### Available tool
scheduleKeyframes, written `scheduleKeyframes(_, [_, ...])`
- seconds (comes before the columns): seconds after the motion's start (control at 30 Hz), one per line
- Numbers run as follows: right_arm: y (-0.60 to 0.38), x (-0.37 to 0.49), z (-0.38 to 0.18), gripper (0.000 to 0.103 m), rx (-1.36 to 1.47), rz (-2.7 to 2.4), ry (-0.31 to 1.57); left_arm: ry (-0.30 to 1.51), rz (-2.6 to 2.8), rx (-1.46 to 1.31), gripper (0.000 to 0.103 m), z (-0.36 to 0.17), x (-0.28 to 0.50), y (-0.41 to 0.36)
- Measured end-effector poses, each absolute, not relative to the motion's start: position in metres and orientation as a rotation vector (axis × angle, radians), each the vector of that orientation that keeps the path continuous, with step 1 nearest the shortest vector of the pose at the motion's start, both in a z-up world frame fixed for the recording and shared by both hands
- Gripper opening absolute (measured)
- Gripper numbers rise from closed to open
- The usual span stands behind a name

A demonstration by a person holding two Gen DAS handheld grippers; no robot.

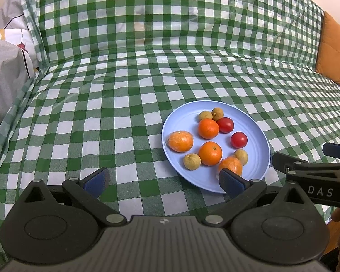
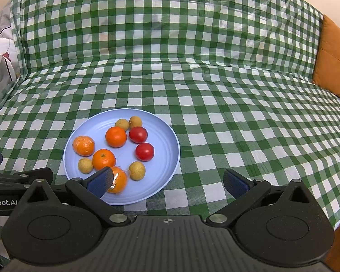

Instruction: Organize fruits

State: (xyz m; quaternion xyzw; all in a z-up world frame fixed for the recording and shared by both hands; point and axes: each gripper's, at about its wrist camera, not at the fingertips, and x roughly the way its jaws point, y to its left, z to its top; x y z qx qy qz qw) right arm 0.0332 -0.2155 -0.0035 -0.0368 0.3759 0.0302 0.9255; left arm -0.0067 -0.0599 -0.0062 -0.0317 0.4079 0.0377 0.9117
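A light blue plate (image 1: pixel 256 145) (image 2: pixel 165 145) on the green checked cloth holds several fruits: oranges (image 1: pixel 210 153) (image 2: pixel 116 136), two of them in clear wrap (image 1: pixel 179 141) (image 2: pixel 83 145), two red tomatoes (image 1: pixel 239 139) (image 2: pixel 144 151) and small tan longans (image 1: pixel 192 161) (image 2: pixel 137 170). My left gripper (image 1: pixel 164 182) is open, low in front of the plate's near left edge, its right finger over a wrapped orange (image 1: pixel 231 165). My right gripper (image 2: pixel 168 182) is open over the plate's near right rim, its left finger covering part of that wrapped orange (image 2: pixel 120 181). Neither holds anything.
The checked cloth (image 1: pixel 102 113) (image 2: pixel 238 113) covers a seat and rises up its backrest. An orange cushion (image 1: pixel 335 49) (image 2: pixel 333 59) stands at the far right. Grey and patterned bedding (image 1: pixel 6 68) lies at the left. The right gripper's body (image 1: pixel 317 179) sits beside the plate.
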Motion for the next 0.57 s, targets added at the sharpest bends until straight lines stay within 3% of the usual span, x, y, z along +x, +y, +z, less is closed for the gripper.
scheduleKeyframes(0.57, [-0.2215,0.0403,-0.0055,0.102,-0.039,0.089,0.776,0.793,0.015,0.014,0.103,-0.0058,0.0008,-0.0631])
